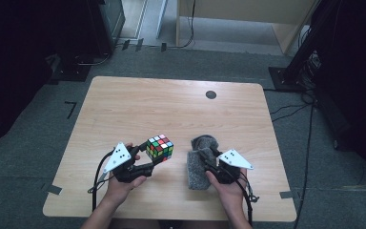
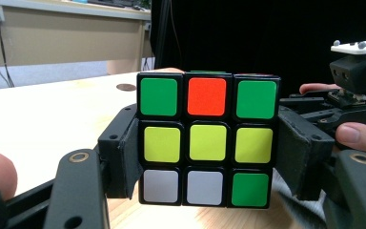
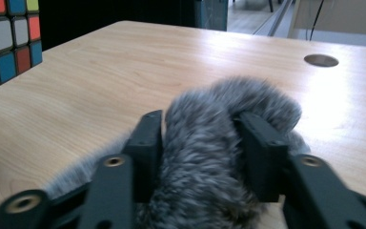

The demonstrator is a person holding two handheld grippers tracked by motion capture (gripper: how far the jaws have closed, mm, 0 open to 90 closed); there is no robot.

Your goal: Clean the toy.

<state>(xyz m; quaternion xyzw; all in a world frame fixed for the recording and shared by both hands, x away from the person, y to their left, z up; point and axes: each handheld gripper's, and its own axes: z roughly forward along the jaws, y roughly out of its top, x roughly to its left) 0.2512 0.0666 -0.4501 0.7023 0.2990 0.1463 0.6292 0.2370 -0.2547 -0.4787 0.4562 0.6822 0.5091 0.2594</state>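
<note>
- The left hand-held gripper (image 2: 205,157) is clamped on a Rubik's cube (image 2: 207,140), its pads pressing the cube's two side faces and holding it clear above the counter (image 1: 171,109).
- The right hand-held gripper (image 3: 202,152) has a grey furry cloth (image 3: 219,143) bunched between its pads, and the cloth's lower end lies on the counter just right of the cube.
- No earlier picture shows how its jaws got there; the fur looks squeezed between the pads, so I read it as a grip.
- The step looks like wiping the cube with the cloth: keep the cube squarely clamped and steady, bring the fur's rounded end up to a free face, and rub lightly so the layers don't twist.
- The cube is hard, glossy plastic with black edges and square stickers in green, red, yellow and white.
- The cloth is soft, shaggy pile, folded into a limp roll.
- The counter is smooth pale wood grain with rounded corners and a dark round cable grommet (image 1: 211,94).
</note>
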